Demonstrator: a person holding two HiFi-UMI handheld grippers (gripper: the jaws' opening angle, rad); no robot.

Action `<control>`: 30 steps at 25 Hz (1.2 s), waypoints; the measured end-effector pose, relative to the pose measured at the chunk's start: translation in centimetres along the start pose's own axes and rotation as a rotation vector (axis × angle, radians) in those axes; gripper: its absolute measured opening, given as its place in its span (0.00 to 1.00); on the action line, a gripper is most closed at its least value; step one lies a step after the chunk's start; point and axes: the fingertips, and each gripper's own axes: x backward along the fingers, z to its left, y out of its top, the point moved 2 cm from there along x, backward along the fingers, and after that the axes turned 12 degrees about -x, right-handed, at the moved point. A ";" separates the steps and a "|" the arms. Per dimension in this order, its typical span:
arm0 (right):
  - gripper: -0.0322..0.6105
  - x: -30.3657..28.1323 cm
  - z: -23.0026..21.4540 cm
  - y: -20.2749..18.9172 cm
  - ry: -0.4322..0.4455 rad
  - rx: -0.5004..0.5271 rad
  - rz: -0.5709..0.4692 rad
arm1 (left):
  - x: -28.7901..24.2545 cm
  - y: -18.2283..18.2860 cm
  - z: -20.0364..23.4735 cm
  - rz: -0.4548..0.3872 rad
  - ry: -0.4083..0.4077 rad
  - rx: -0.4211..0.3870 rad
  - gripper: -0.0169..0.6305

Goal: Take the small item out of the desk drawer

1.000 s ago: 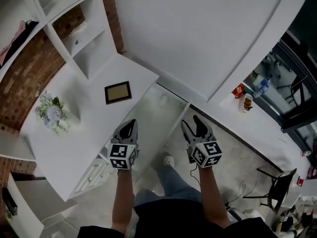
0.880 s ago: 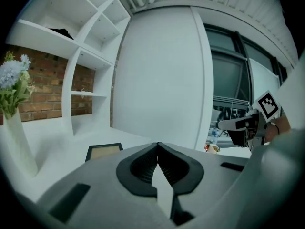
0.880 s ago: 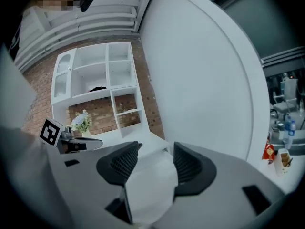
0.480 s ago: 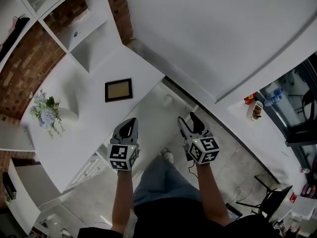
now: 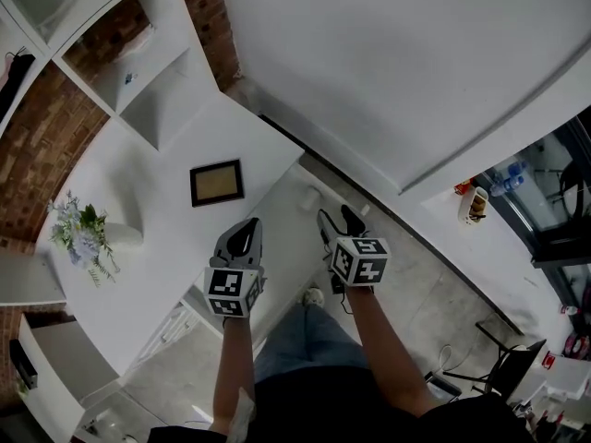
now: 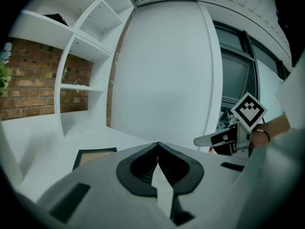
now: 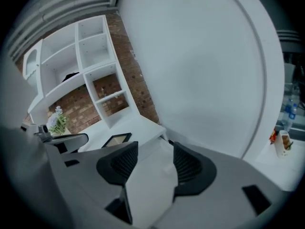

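Trouble likeliest at the desk drawer [image 5: 178, 323], glimpsed only edge-on under the rim of the white desk [image 5: 152, 266], low and to the left of both tools. No hooking a handle with the left gripper [image 5: 245, 235] as now set: jaws pressed together, nothing between them. Better placed for that, the right gripper [image 5: 338, 221]: jaws apart and empty, only desk top and wall [image 7: 200, 70] beyond. Held up in the air near the desk's front edge, both of them, well apart from the drawer. Hence a long reach down and sideways, with a chance of clipping the desk rim or nudging the picture frame [image 5: 216, 182] lying flat near that edge. Less likely to disturb the vase of flowers [image 5: 83, 236], further off. Could also yank the drawer too hard and send the small item sliding to the back, or pinch at it blind and push it away. Cannot tell whether the drawer stands shut or slightly open: angle too steep, detail too small. No sign of the small item in any view, neither on the desk nor in either claw. Fits equally an item lying inside the drawer and an item already out and set down somewhere off-frame.
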 end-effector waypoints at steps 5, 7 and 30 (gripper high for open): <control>0.38 -4.9 -0.4 -1.2 -0.122 -0.072 0.104 | -1.3 -0.7 1.1 0.005 -0.002 0.025 0.04; 0.38 -6.9 -0.7 -2.0 -0.172 -0.124 0.142 | -1.6 -1.1 1.5 0.009 -0.001 0.036 0.04; 0.42 -17.6 -8.0 -9.2 -0.597 -0.289 0.332 | -4.0 -5.6 2.7 0.084 -0.052 0.127 0.04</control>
